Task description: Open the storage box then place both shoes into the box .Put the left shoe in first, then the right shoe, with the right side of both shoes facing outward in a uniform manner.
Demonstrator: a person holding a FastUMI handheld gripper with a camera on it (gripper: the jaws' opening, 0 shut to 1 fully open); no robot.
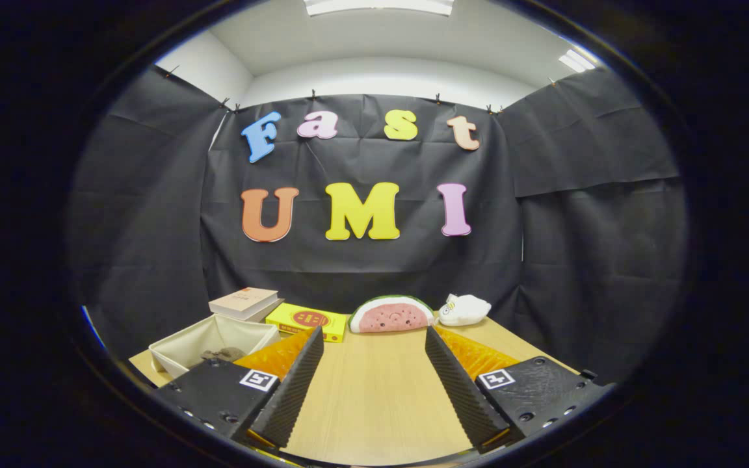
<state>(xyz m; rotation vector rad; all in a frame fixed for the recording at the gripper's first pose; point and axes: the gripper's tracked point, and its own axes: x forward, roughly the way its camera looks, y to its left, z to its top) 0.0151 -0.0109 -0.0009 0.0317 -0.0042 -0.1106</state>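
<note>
Black cloth walls [595, 214], white ceiling [381, 45] with strip lights [380, 6], light wooden table [378, 403]

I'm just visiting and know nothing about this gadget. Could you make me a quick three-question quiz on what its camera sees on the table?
1. True or false: the gripper is squeezing an object.
2. Which lies directly beyond the fingers, by the black cloth: A) watermelon plush B) yellow box C) book?
3. Fill in: the open fabric bin sits just in front of the ____.

Key
1. False; the fingers are spread over bare table.
2. A; a white plush lies beside it.
3. Book.
</note>
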